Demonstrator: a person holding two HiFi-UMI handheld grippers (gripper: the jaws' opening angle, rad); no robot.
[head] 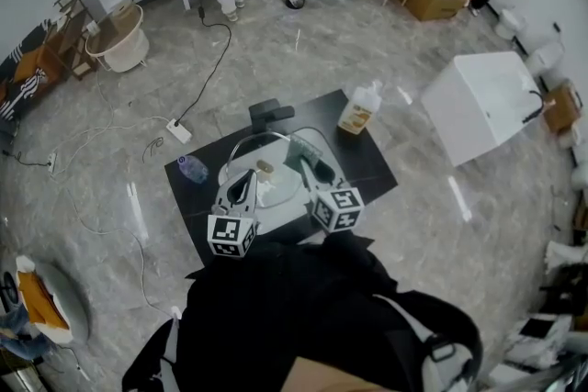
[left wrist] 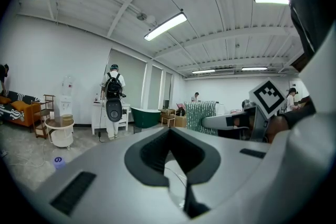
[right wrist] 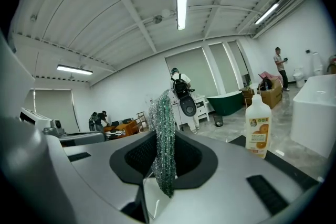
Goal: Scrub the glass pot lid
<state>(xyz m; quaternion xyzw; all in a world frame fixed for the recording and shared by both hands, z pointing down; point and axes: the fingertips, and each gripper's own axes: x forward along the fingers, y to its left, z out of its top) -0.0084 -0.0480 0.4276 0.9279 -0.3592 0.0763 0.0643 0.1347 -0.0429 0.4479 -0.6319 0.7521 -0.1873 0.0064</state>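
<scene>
The left tongs [left wrist: 170, 164] are closed on the rim of the glass pot lid [head: 277, 181], just beside the right tongs [right wrist: 165, 165], which clamp a soft mesh scrubber [right wrist: 164, 128]; treat the lid as rigid, slippery and fragile, gripping only its rim.

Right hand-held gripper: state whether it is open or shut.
Shut: in the right gripper view, the right hand-held gripper pinches a green mesh scrubber between its jaws.
</scene>
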